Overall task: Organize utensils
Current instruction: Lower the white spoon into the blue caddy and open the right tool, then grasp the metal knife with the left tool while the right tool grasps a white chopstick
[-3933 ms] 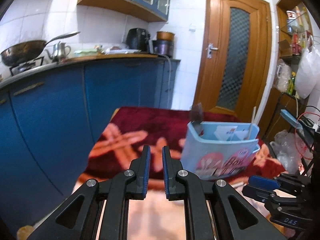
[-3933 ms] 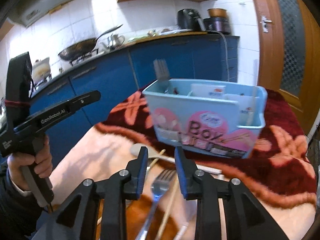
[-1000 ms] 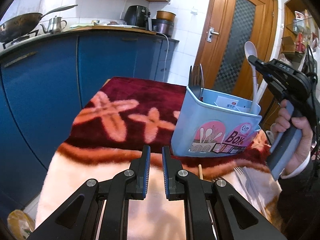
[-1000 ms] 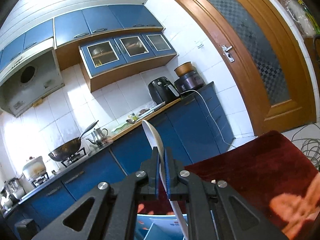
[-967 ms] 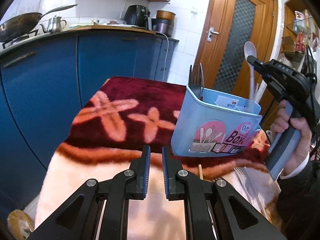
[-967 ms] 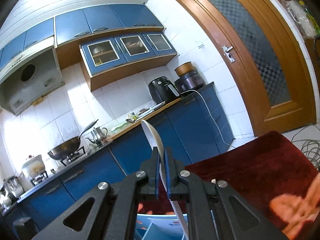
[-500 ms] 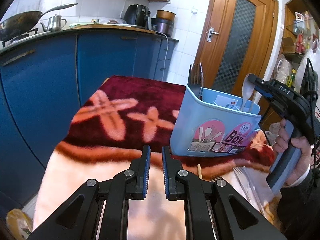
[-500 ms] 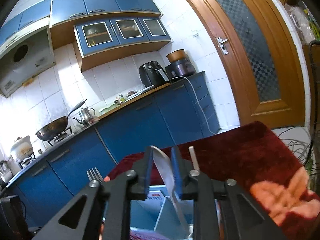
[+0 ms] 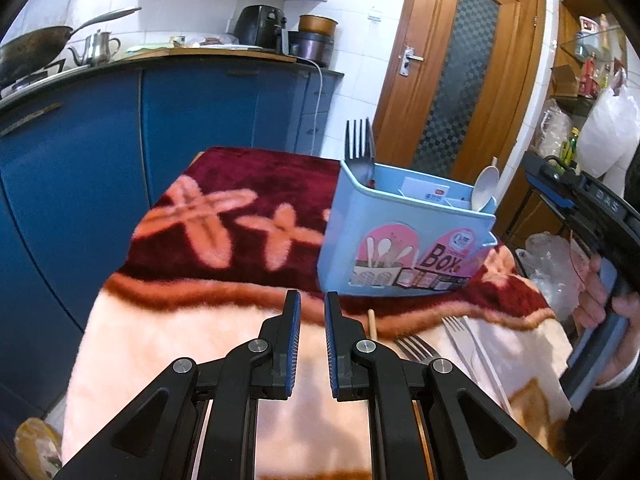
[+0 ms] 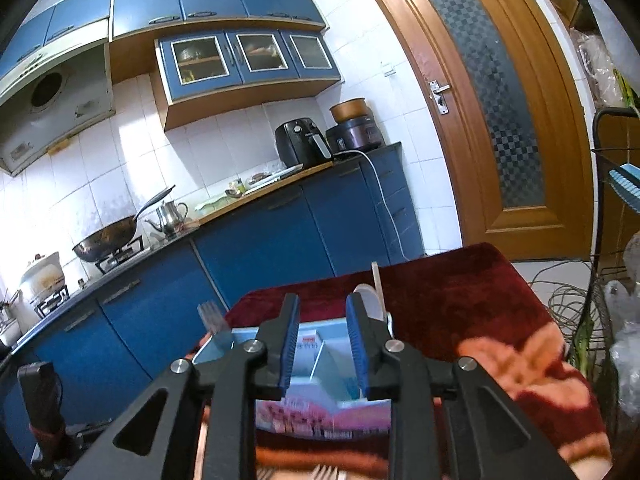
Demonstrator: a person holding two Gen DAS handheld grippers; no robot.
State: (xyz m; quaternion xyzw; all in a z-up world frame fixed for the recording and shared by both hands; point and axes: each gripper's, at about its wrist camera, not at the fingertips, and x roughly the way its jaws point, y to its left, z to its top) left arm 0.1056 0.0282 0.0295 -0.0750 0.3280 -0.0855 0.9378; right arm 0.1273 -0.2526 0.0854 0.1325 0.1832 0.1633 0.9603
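Right claw (image 10: 323, 340): its jaws are standing wide apart with nothing between them, hovering just above the box.
Left claw (image 9: 311, 340): its jaws are sitting narrow, a slim gap between the blue pads, gripping nothing, low over the pale part of the blanket (image 9: 192, 344).
Box (image 9: 404, 240): a light-blue plastic holder with pink stickers on its front is standing upright ahead and to the right of the left claw, directly below and ahead of the right claw.
Spoon (image 9: 485, 186): a white one is leaning bowl-up in the box's right-hand section, just past the right claw's right finger.
Fork in box (image 9: 359, 140): it is standing tines-up at the box's left end.
Loose forks (image 9: 416, 348): they are lying on the blanket just right of the left claw, in front of the box.
Chopstick (image 9: 373, 322): a wooden tip is showing beside the left claw's right finger.
Hard to make out: the loose forks' handles are running under the left claw's body; the box's inner dividers are partly covered by the right claw's fingers; the box front is looking blurred in the right wrist view.
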